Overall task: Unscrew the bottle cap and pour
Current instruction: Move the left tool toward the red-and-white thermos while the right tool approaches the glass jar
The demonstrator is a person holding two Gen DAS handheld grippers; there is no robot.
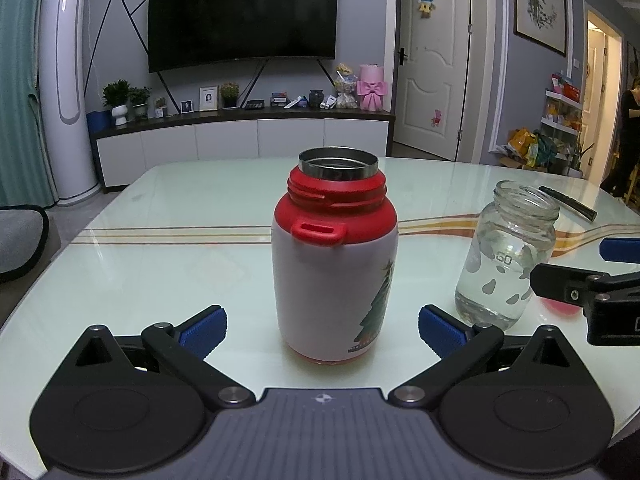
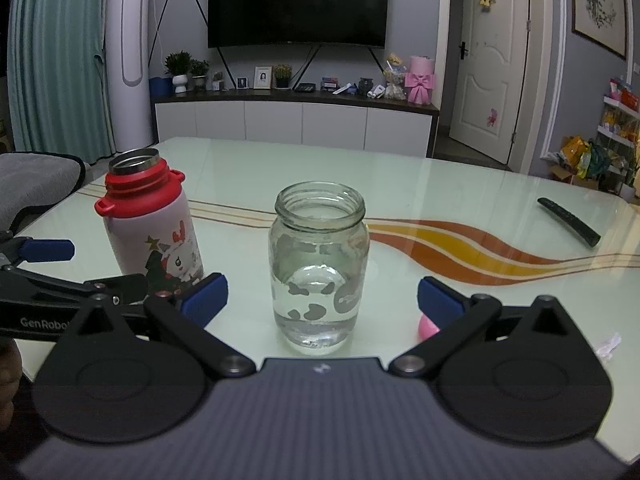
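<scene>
The left gripper (image 1: 322, 330) was spread wide, its blue pads (image 1: 204, 330) standing apart on either side of the flask (image 1: 334, 264) without touching it. The flask stood upright on the glass table (image 1: 160, 248), its cap off, the steel mouth (image 1: 338, 164) and red threaded neck bare. Its body was white with a tree print, and a red lug stuck out from the shoulder.

The right gripper (image 2: 322, 300) was likewise spread, empty, its fingers flanking the glass jar (image 2: 319, 268) with clear space on both sides. The jar stood upright and open, holding a shallow layer of clear liquid at the bottom, with grey blotches printed on its wall. It sat just right of the flask, the two near but apart.

A small pink-red object (image 2: 427, 327) lay on the table behind the right gripper's right finger; it may have been the flask's cap, though most of it was hidden. A dark remote control (image 2: 568, 221) lay well off toward the far right of the table. Beyond stood a television (image 2: 298, 2) above a low white cabinet.
</scene>
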